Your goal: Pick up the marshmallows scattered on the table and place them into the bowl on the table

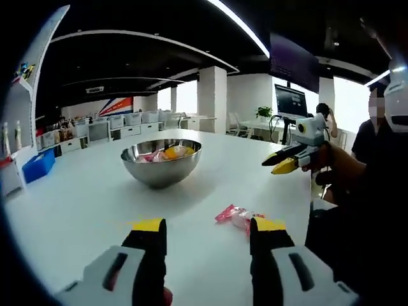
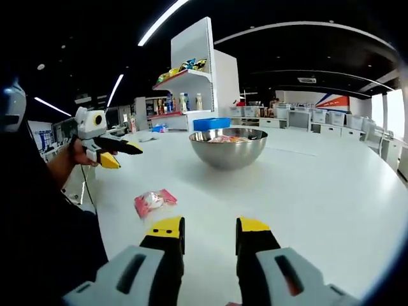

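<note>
Between my left gripper's (image 1: 205,224) parted, empty jaws lies bare table (image 1: 76,197); a pink-wrapped marshmallow (image 1: 234,215) sits beside the right jaw, the bowl (image 1: 161,160) beyond. My right gripper (image 2: 206,225) gapes empty too.

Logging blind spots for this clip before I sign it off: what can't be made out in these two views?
- Bowl contents: the steel wall hides most of them in both views, so the marshmallows inside cannot be counted.
- Pink packet on the table: in the left gripper view, the left gripper covers its near end.
- Shelf items in the right gripper view: too small to identify.
</note>
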The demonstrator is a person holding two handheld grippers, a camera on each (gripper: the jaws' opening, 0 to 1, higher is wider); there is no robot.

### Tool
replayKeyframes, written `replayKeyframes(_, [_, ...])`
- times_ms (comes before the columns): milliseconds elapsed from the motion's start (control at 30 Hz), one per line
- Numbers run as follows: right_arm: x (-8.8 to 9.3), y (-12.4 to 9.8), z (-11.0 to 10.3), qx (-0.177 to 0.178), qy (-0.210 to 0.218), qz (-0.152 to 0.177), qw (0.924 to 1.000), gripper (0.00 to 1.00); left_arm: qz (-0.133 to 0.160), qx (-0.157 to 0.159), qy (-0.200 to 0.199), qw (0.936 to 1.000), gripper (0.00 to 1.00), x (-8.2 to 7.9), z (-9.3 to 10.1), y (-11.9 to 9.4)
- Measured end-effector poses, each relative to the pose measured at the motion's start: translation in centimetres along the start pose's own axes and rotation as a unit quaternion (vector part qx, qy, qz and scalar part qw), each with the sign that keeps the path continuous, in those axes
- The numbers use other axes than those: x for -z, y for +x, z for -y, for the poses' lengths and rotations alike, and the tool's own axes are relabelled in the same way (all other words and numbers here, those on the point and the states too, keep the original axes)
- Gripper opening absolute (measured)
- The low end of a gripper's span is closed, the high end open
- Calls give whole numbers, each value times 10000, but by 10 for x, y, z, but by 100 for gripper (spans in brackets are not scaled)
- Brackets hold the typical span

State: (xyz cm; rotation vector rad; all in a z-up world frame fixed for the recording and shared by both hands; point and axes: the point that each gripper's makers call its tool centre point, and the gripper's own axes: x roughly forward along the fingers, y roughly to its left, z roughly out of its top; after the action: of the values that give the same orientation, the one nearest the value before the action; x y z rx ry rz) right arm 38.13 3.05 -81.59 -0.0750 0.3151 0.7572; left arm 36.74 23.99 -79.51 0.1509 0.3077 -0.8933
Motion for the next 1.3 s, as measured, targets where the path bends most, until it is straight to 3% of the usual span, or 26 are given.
replayKeyframes(100, [1,0,-2,-22,-2,-9,10000,32,3,221,122,9997,43,-4,9,8])
replayKeyframes(200, [2,0,-1,-14,17,-22,10000,32,-200,567,725,9956,43,-9,18,15])
replayKeyframes(333, [3,-1,-1,-13,41,-23,10000,31,-345,875,1211,9882,46,-16,18,25])
replayKeyframes(467, [4,-1,-3,-19,59,-29,10000,31,-500,1181,1665,9777,48,-20,20,37])
replayKeyframes(567, [5,-2,-2,1,67,-58,10000,31,-552,1435,2118,9651,48,-24,24,43])
replayKeyframes(633, [6,-3,-1,15,66,-68,10000,31,-630,1608,2436,9544,48,-26,26,47])
replayKeyframes(833, [6,-2,-1,13,88,-58,9999,31,-1006,2213,3292,9124,49,-17,35,58])
replayKeyframes(933, [8,-2,-2,-3,94,-81,9999,31,-1159,2507,3483,8958,49,-10,42,62])
replayKeyframes(1033, [9,-3,0,6,127,-76,9999,31,-1357,2725,3796,8736,49,-3,44,65])
replayKeyframes(1200, [10,-3,2,18,145,-84,9999,30,-1326,3233,3957,8493,47,-4,56,65])
replayKeyframes(1300, [10,-3,3,20,165,-78,9998,30,-1487,3552,4240,8197,49,2,63,65])
